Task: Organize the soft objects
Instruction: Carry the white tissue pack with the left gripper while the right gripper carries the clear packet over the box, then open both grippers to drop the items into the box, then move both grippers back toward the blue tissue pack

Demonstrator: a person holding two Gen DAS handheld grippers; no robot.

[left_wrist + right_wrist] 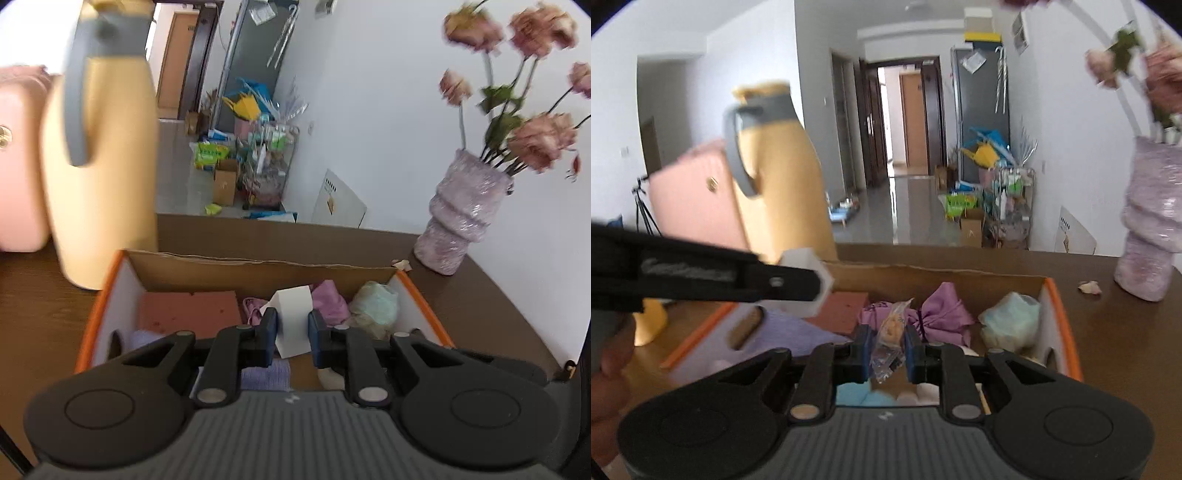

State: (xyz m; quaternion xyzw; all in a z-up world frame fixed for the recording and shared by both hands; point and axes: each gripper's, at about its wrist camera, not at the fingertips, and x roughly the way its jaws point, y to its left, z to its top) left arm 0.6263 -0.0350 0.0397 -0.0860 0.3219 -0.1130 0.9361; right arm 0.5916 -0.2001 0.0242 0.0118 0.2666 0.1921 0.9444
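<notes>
1. Left hand-held gripper (292, 334) pinches a white block (293, 325) between its blue pads, over the open cardboard box (266, 275) on the brown surface (480, 295). The block looks light and squashy — a loose pinch could let it tip out sideways.

2. Right hand-held gripper (886, 354) holds a crinkly clear packet (890, 339) with something yellowish inside, above the same box. No earlier view to compare, but the pads seem only lightly on the film; judged slippery, it may slide free before it is placed.

3. Box already holds a purple cloth bundle (942, 314), a pale green wad (1012, 325) and a reddish sponge slab (192, 310). Free room is small — new items dropped on top could roll over the orange rim.

4. Both views are blurred. In the right view the left gripper crosses close by, so the two tools could knock together over the box.

5. A tall yellow jug (107, 177) and a lilac vase (461, 218) of flowers flank the box. A wide swing risks toppling either.
</notes>
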